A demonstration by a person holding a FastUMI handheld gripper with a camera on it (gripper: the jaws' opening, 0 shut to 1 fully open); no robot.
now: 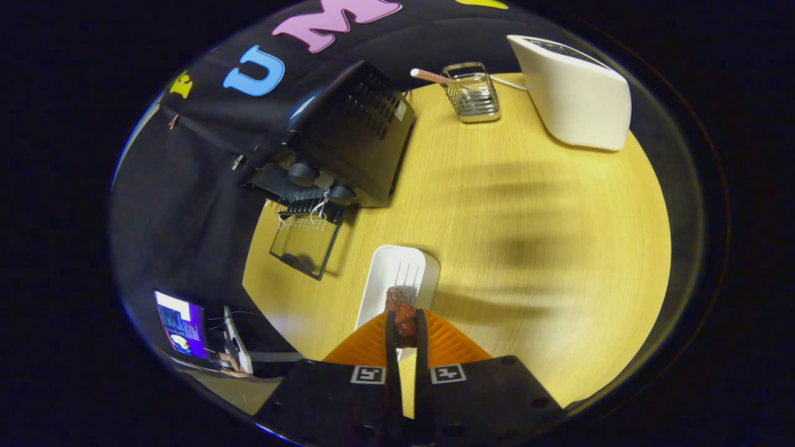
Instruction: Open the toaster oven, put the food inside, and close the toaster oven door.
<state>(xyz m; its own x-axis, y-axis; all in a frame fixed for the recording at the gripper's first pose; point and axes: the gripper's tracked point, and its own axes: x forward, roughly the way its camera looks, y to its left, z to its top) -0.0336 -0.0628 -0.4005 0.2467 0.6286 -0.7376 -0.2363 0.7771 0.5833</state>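
Our hand-held gripper (405, 329) pinches a reddish-brown glazed piece of food (402, 315) between both fingers, over the near end of a white oblong plastic tray (388, 282). We judge the carry is in hand: the black toaster oven (348, 136) beyond already has its glass door (305, 245) dropped open, so next we swing toward its mouth. Everything sits on a pale wooden counter (528, 248), with a wire holder (472, 93) and white toaster (574, 90) further back
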